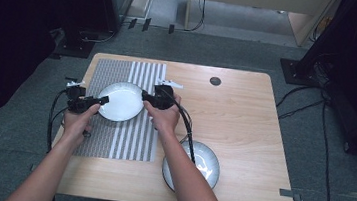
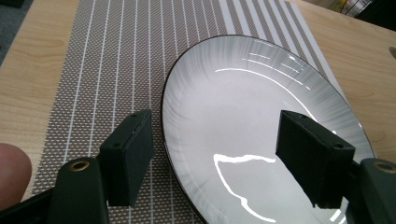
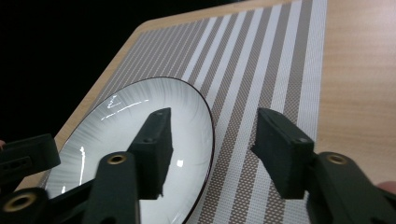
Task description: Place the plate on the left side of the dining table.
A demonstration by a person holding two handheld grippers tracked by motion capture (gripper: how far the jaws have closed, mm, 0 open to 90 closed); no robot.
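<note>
White plate (image 1: pixel 120 101) with a thin dark rim sits flat on the striped placemat (image 1: pixel 137 141), toward the mat's far half, left part of the wooden table (image 1: pixel 245 117). Left gripper (image 1: pixel 100 100) is at the plate's left edge, right gripper (image 1: pixel 145 96) at its right edge, one hand behind each. Left gripper view: jaws stand wide, rim of the plate (image 2: pixel 243 130) lies in the gap, one pad over the mat outside the rim, the other over the plate's face; neither pad presses on it (gap visible on both sides). Right gripper view: same story, jaws wide, one pad over the plate (image 3: pixel 121 135), the other over the mat (image 3: pixel 261 70) outside the rim, nothing clamped. Both sets of jaws hold nothing. Counts: two plates total, the second one (image 1: pixel 208 165) darker-rimmed, off the mat near the table's near right side, partly covered by the right forearm; one placemat; two grippers; one small dark round disc (image 1: pixel 215 81) set in the tabletop near the far edge. A small white bit (image 1: pixel 174 85) lies by the mat's far right corner, too small to identify. No readable writing or labels anywhere.
</note>
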